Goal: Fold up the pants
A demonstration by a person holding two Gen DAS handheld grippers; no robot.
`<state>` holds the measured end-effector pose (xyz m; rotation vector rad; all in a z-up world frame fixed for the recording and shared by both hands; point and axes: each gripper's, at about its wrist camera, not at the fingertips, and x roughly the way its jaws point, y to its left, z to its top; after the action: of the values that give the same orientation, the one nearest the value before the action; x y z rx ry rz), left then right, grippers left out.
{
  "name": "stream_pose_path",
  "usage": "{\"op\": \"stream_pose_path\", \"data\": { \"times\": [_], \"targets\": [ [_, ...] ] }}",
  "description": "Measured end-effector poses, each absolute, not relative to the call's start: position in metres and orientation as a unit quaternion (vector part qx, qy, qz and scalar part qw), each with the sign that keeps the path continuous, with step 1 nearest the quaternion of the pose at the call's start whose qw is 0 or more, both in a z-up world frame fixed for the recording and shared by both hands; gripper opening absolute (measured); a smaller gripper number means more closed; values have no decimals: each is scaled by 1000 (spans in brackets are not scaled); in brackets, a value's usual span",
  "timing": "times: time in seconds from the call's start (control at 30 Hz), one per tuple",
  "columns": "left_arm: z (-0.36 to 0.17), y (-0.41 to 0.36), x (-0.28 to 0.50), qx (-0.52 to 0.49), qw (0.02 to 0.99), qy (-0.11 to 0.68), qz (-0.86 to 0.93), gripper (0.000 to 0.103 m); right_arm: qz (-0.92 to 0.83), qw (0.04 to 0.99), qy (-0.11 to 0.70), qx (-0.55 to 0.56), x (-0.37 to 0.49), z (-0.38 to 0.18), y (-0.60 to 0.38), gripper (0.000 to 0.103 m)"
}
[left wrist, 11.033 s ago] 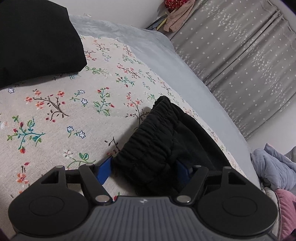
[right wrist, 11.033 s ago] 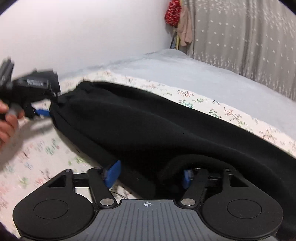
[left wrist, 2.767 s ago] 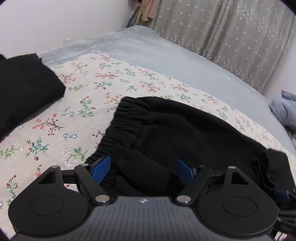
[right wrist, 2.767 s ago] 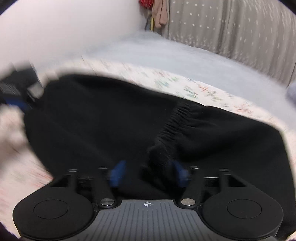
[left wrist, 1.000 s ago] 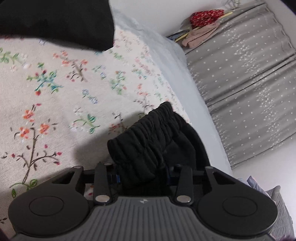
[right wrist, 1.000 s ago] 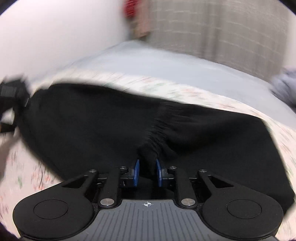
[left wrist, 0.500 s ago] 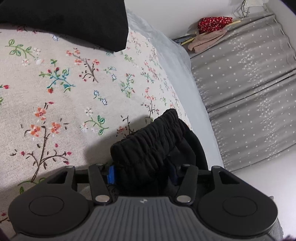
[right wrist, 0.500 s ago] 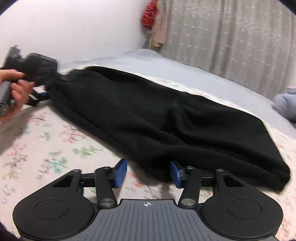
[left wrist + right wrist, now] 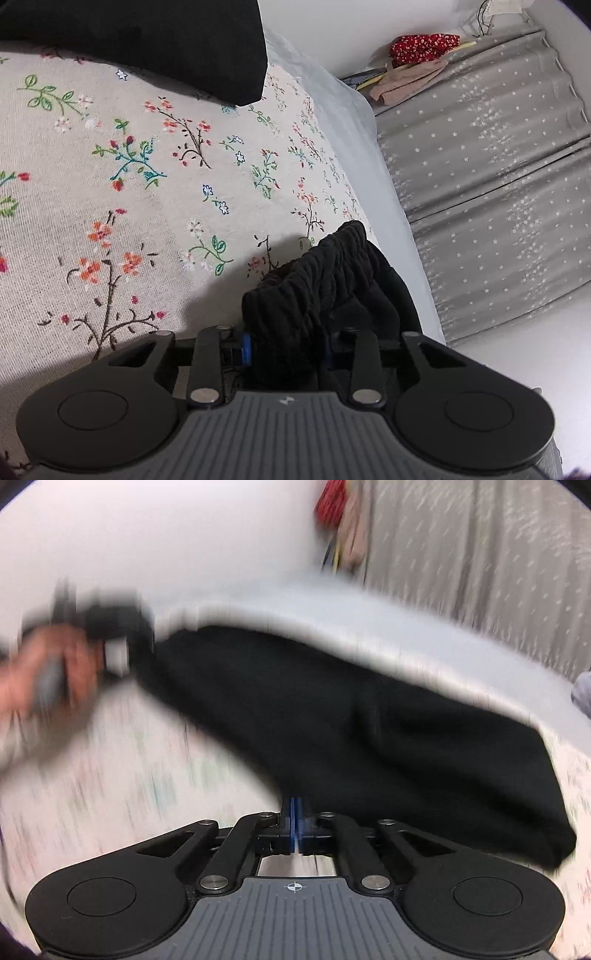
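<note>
Right gripper [image 9: 297, 821] jaws now closed, empty; pants [image 9: 369, 720] unlabelled.

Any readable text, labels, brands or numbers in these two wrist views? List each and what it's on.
No readable words or numbers in either view.
Left gripper housing: a small pale emblem, a mark, not letters.
Right gripper housing: a small crosshair mark, no text.
Floral sheet, curtain, black pants: patterns or plain cloth only, no visible tag. The right view is motion-blurred.
</note>
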<state>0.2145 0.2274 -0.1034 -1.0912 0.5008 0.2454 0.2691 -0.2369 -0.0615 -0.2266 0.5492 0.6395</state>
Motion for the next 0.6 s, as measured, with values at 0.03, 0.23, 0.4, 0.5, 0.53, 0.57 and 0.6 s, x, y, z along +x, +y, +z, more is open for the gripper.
{"op": "stream_pose_path", "data": {
  "times": [0.03, 0.23, 0.4, 0.5, 0.53, 0.57, 0.6],
  "targets": [
    [-103, 226, 214, -507, 821, 235, 116, 48, 321, 908, 254, -87, 277, -50, -229, 8],
    [-107, 232, 209, -535, 805, 235, 102, 51, 319, 881, 344, -59, 357, -73, -145, 8],
    [-100, 239, 205, -564, 794, 207, 96, 73, 343, 858, 371, -87, 332, -109, -119, 8],
    [-94, 239, 207, -558, 800, 203, 92, 80, 351, 848, 393, -59, 334, -109, -126, 8],
    [-93, 236, 209, -547, 805, 212, 90, 82, 354, 844, 399, -57, 337, -108, -126, 8],
    [-92, 232, 213, -536, 809, 224, 86, 87, 354, 842, 402, -60, 339, -108, -126, 8],
    [-93, 227, 217, -527, 814, 233, 78, 93, 353, 843, 401, -66, 337, -109, -123, 8]
  ]
}}
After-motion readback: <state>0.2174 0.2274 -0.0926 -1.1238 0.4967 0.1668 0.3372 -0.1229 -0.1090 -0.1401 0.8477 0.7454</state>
